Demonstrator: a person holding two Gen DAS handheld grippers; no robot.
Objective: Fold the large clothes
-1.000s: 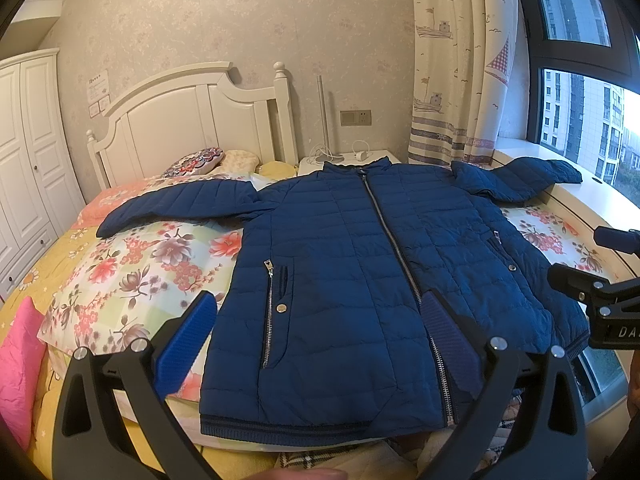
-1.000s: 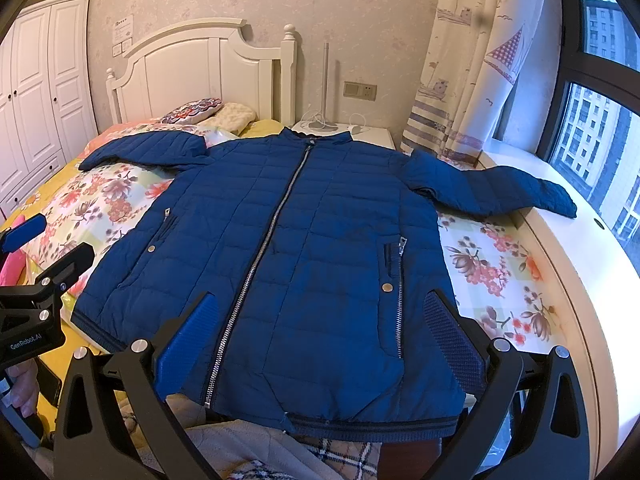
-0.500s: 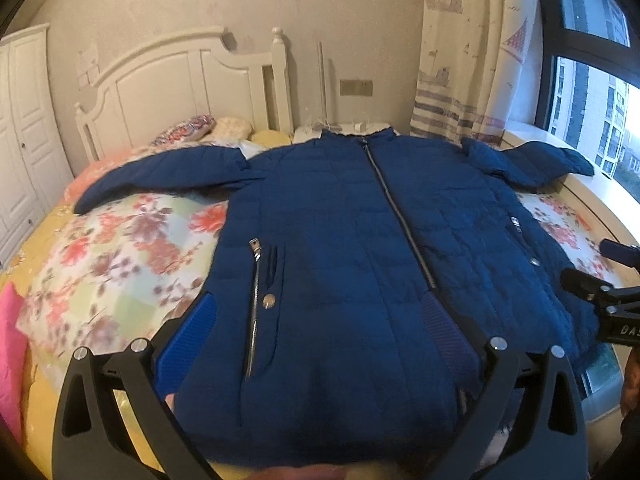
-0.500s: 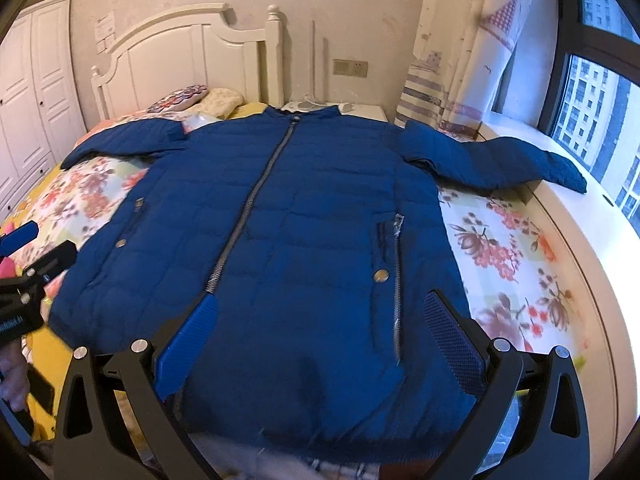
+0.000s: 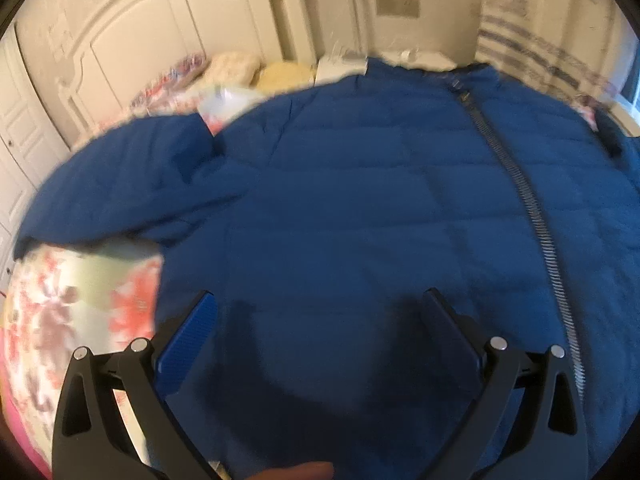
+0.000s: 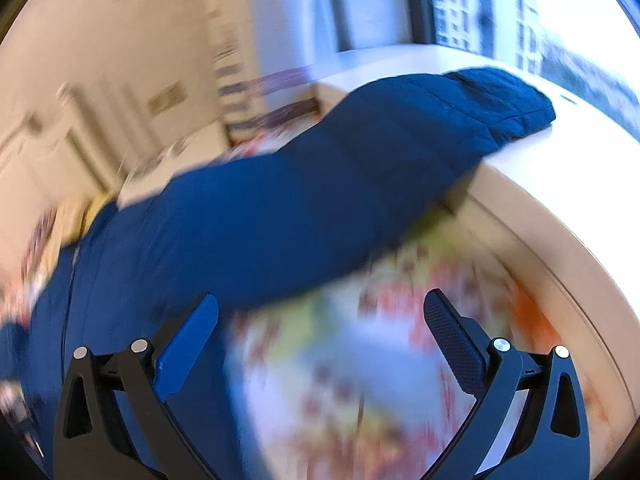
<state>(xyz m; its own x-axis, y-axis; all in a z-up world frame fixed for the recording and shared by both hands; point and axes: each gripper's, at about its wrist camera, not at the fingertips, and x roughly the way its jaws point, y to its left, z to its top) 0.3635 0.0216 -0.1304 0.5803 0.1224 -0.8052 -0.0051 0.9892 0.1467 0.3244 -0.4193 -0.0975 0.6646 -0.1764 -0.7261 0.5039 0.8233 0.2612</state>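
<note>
Left gripper [image 5: 320, 320]: jaws spread wide, nothing between them, poised above the chest panel of the blue quilted jacket [image 5: 380, 208], left of the zipper [image 5: 536, 216]. Blue pads [image 5: 188, 336] facing inward, one over the jacket's side edge, the other over the padded front. Contact with the fabric impossible to judge; a dark shadow on the cloth just below the jaws.

Right gripper [image 6: 320, 320]: jaws likewise released, empty, held over the floral bedspread [image 6: 360, 360] just beyond the jacket's side. Left pad [image 6: 188, 340] over the blue fabric edge, right pad over the flower print. Whole view heavily blurred.

Jacket spread flat, front up and zipped, on the bed. In the left wrist view, one sleeve [image 5: 120, 192] stretched out toward the left over the floral bedspread [image 5: 80, 300], collar toward the headboard [image 5: 160, 40]. In the right wrist view, the other sleeve [image 6: 360, 160] reaching up and right, its cuff [image 6: 508, 108] resting on the pale window ledge [image 6: 540, 200].

Beyond the collar: pillows [image 5: 236, 68] against the white headboard, a wall socket plate [image 5: 398, 5], a striped curtain [image 5: 540, 60]. White wardrobe doors at the far left edge. Window [image 6: 500, 8] with tower blocks outside above the ledge.
</note>
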